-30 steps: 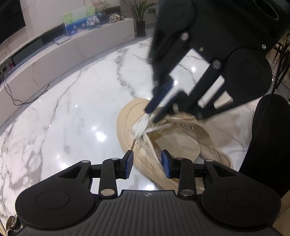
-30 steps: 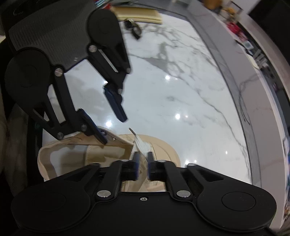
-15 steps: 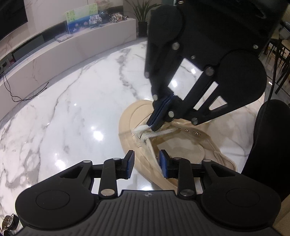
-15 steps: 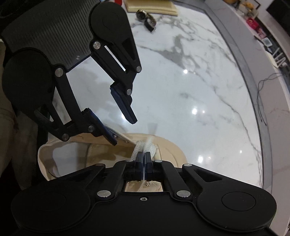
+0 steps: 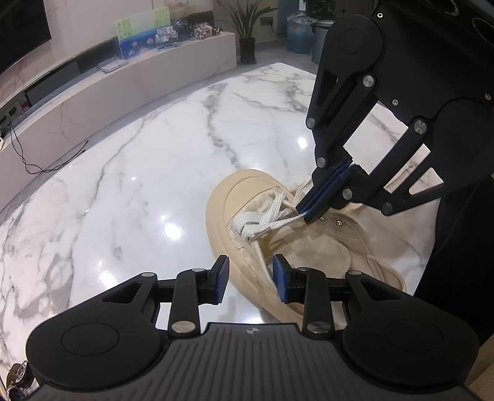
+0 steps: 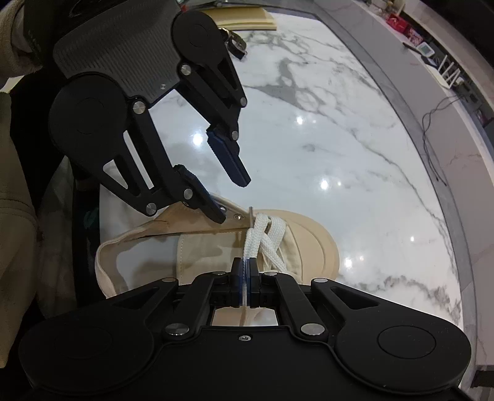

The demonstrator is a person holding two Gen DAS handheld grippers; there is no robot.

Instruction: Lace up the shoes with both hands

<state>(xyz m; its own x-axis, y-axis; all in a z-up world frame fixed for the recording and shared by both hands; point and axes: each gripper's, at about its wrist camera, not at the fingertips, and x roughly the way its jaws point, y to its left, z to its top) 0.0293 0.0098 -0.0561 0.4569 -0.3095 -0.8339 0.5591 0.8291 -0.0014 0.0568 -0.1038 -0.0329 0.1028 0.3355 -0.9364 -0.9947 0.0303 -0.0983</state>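
Observation:
A beige canvas shoe (image 5: 308, 246) lies on the white marble table (image 5: 139, 185), toe pointing away; it also shows in the right wrist view (image 6: 308, 243). A white lace (image 5: 262, 219) crosses through its lowest eyelets. My right gripper (image 6: 246, 277) is shut on one lace strand (image 6: 256, 237) and holds it taut above the tongue; it also shows in the left wrist view (image 5: 311, 212). My left gripper (image 5: 250, 279) is open and empty, its jaws either side of the shoe's near edge; it also shows in the right wrist view (image 6: 230, 197).
A wristwatch (image 6: 236, 43) and a beige pad (image 6: 244, 20) lie at the table's far end. A low marble bench (image 5: 92, 92) with a cable (image 5: 46, 160) runs beyond the table. A dark chair back (image 5: 463, 262) stands at right.
My right gripper closed on the lace strand and pulled it back toward the shoe's opening, drawing it taut. My left gripper stayed open near the shoe's side.

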